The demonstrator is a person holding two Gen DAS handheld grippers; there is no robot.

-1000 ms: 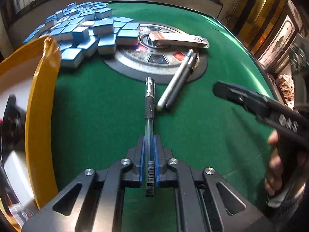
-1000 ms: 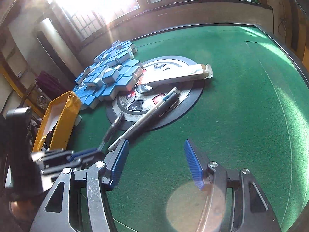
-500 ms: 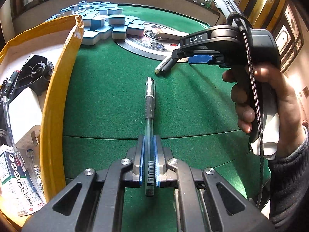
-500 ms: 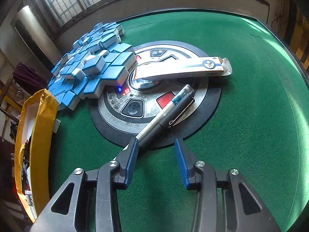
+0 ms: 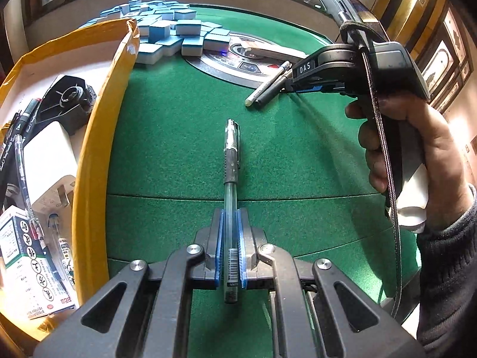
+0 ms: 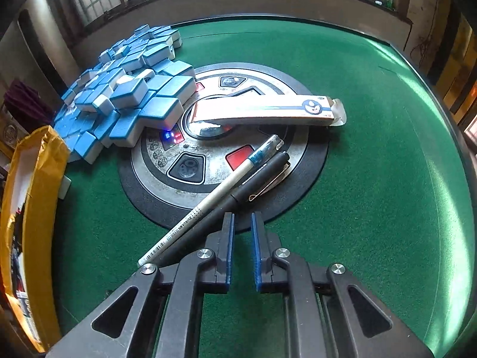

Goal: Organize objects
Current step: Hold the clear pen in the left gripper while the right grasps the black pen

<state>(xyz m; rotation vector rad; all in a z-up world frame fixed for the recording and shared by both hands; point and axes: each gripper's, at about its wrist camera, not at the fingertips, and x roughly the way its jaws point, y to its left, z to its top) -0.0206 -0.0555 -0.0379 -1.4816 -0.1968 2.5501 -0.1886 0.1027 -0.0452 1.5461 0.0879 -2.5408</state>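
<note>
The left gripper (image 5: 229, 249) pinched a clear pen (image 5: 231, 179) at lower centre of the frame, beside the yellow box (image 5: 95, 149) at left. The right gripper (image 6: 241, 238), jaws narrowly parted and empty, sat just right of 2 pens (image 6: 226, 189) at centre frame and risked nudging them apart. Its base hid their near ends.

Left wrist view: low over the green felt bench (image 5: 179, 137), facing the round grey centre console (image 5: 226, 65). Right wrist view: close above that console (image 6: 190, 185). Shared: console, blue-backed tiles (image 5: 167, 32) (image 6: 131, 95).
</note>
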